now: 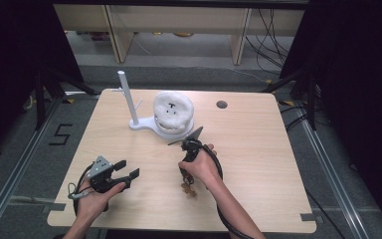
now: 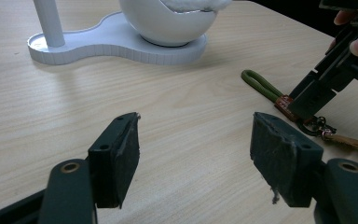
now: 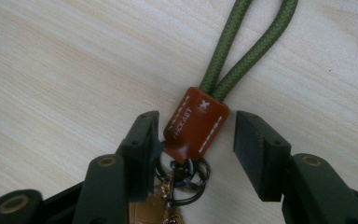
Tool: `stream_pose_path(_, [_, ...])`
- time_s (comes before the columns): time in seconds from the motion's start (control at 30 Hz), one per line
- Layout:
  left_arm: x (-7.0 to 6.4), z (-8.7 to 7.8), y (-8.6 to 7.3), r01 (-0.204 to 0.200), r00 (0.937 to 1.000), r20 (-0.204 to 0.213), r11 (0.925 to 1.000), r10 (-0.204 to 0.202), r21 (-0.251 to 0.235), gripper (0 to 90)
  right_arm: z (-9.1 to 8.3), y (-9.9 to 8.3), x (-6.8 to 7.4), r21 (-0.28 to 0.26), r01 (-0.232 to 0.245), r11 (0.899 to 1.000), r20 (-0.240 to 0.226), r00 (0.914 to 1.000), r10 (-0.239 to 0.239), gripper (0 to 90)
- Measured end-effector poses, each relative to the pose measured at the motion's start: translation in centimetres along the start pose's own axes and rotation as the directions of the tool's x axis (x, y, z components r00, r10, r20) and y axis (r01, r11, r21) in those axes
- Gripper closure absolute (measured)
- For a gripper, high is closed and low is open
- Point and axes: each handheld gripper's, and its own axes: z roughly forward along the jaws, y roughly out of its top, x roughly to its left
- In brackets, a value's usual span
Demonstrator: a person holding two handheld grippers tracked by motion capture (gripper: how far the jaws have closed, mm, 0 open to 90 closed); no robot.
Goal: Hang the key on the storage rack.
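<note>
Stitching and lettering on the brown leather tab (image 3: 196,122) of the green cord keychain (image 3: 242,46) on the table (image 1: 258,149) appear between your right gripper (image 3: 193,140)'s spread jaws, while your left gripper (image 2: 193,154) gapes empty and the white bowl (image 2: 168,25) holds white fluff (image 1: 173,107).

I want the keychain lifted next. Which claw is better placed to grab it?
The right claw. Its open jaws already straddle the brown leather tab of the keychain lying on the table. The left claw hangs open over bare wood, well off to the side.
</note>
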Motion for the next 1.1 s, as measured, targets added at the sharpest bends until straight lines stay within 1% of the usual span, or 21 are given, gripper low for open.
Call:
stream_pose_path(0.07, [0.0,0.0,0.0,0.000,1.0000,0.000,1.0000,0.000,0.000,32.3,0.0,0.0,0.0,0.007,0.008,1.000,0.005,1.0000,-0.008,52.5])
stream_pose_path(0.1, [0.0,0.0,0.0,0.001,1.0000,0.001,1.0000,-0.001,0.000,32.3,0.2,0.1,0.0,0.000,0.031,1.000,0.016,0.9994,-0.031,53.1])
stream_pose_path(0.17, [0.0,0.0,0.0,0.001,1.0000,0.001,1.0000,-0.001,0.000,32.3,0.2,0.2,0.2,0.003,0.029,1.000,0.022,0.9993,-0.029,53.6])
stream_pose_path(0.2, [0.0,0.0,0.0,0.001,1.0000,0.001,1.0000,-0.001,0.000,32.3,0.2,0.2,0.3,0.022,0.024,0.999,0.010,0.9997,-0.024,54.1])
stream_pose_path(0.23, [0.0,0.0,0.0,0.001,1.0000,0.001,1.0000,-0.001,-0.001,32.3,0.2,0.2,0.3,0.022,0.024,0.999,0.010,0.9997,-0.024,54.1])
stream_pose_path(0.3, [0.0,0.0,0.0,0.001,1.0000,0.002,1.0000,-0.001,-0.001,32.3,0.4,0.3,0.5,0.019,0.024,1.000,0.032,0.9992,-0.025,55.0])
stream_pose_path(0.37, [0.1,0.0,0.0,0.001,1.0000,0.002,1.0000,-0.001,0.002,32.3,0.4,0.4,0.5,0.028,0.039,0.999,0.033,0.9986,-0.040,55.1])
stream_pose_path(0.4, [0.1,0.0,0.0,0.001,1.0000,0.002,1.0000,-0.001,0.002,32.3,0.4,0.4,0.5,0.021,0.030,0.999,0.036,0.9989,-0.031,55.3])
stream_pose_path(0.47, [0.1,0.1,-0.1,0.004,0.9999,0.014,1.0000,-0.004,-0.008,32.3,0.4,0.4,0.5,0.032,0.029,0.999,0.024,0.9993,-0.029,56.1])
stream_pose_path(0.53, [0.1,0.1,-0.1,0.006,0.9999,0.013,1.0000,-0.005,-0.008,32.3,0.4,0.5,0.5,0.036,0.034,0.999,0.033,0.9988,-0.035,58.8])
stream_pose_path(0.57, [0.1,0.1,-0.1,0.007,0.9999,0.008,1.0000,-0.007,-0.004,32.3,0.4,0.4,0.4,0.033,0.035,0.999,0.026,0.9990,-0.035,63.8])
stream_pose_path(0.6, [0.1,0.1,-0.1,0.007,0.9999,0.008,1.0000,-0.007,-0.004,32.3,0.4,0.4,0.4,0.033,0.035,0.999,0.026,0.9990,-0.035,63.8])
stream_pose_path(0.63, [0.1,0.1,-0.1,0.008,0.9999,0.009,1.0000,-0.008,-0.004,32.3,0.3,0.5,0.3,0.047,0.042,0.998,0.008,0.9991,-0.043,66.5])
stream_pose_path(0.67, [0.0,0.1,-0.1,0.008,0.9999,0.009,1.0000,-0.008,-0.003,32.3,0.3,0.4,0.5,0.047,0.030,0.998,0.011,0.9995,-0.031,71.8])
stream_pose_path(0.8, [0.1,0.1,-0.1,0.008,0.9999,0.010,1.0000,-0.008,-0.004,32.3,0.2,0.5,0.4,0.055,0.050,0.997,-0.011,0.9987,-0.049,73.8])
stream_pose_path(0.87, [0.1,0.1,-0.1,0.010,0.9999,0.011,0.9999,-0.010,-0.004,32.3,0.2,0.3,0.3,0.037,0.054,0.998,-0.016,0.9984,-0.054,74.8])
stream_pose_path(0.9, [0.1,0.1,-0.1,0.010,0.9999,0.011,0.9999,-0.010,-0.003,32.5,0.1,0.3,0.0,0.035,0.070,0.997,-0.041,0.9968,-0.068,75.6])
stream_pose_path(1.0, [0.0,0.1,-0.2,0.014,0.9998,0.017,0.9999,-0.014,-0.003,32.8,0.0,0.2,-0.1,0.019,0.076,0.997,-0.043,0.9962,-0.075,76.3])
stream_pose_path(1.03, [0.0,0.1,-0.2,0.021,0.9995,0.025,0.9998,-0.021,-0.002,33.7,0.1,0.0,-0.4,-0.024,0.084,0.996,-0.046,0.9953,-0.086,77.6])
stream_pose_path(1.07, [0.0,0.1,-0.2,0.021,0.9995,0.025,0.9998,-0.021,-0.002,34.3,0.1,0.0,-0.4,-0.024,0.084,0.996,-0.046,0.9953,-0.086,77.6])
stream_pose_path(1.1, [-0.1,0.2,-0.2,0.025,0.9988,0.043,0.9997,-0.025,-0.001,35.1,-0.2,0.0,-0.7,-0.046,0.092,0.995,-0.068,0.9931,-0.095,80.8])
